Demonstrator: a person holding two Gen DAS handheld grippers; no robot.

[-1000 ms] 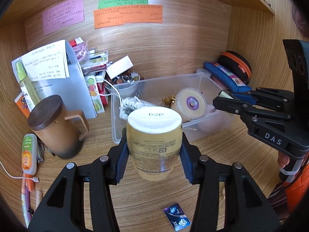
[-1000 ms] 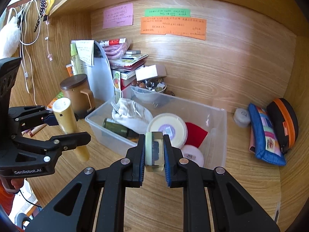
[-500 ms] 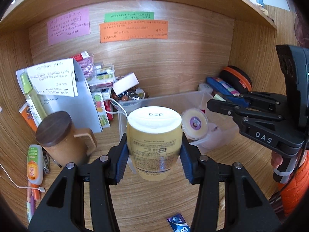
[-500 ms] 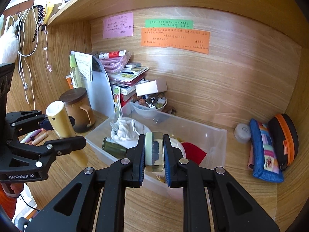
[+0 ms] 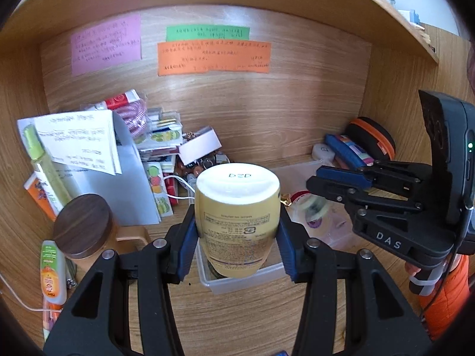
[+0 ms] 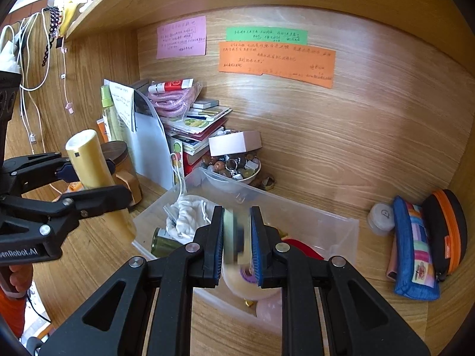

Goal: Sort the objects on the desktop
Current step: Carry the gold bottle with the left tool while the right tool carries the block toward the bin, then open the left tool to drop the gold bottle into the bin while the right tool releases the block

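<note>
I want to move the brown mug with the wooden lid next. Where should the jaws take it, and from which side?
Grip the mug across its round body just under the lid, coming from above and the front. It stands upright, and its handle points toward the plastic box, so that side is crowded.

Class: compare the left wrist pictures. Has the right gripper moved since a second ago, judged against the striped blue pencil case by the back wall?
Yes. The right gripper was level with the pencil case; now its tips sit lower and further left of it, still clamped on a small tape roll.

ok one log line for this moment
left gripper: shut on yellow bottle | right gripper: shut on small block | both above clear bin
</note>
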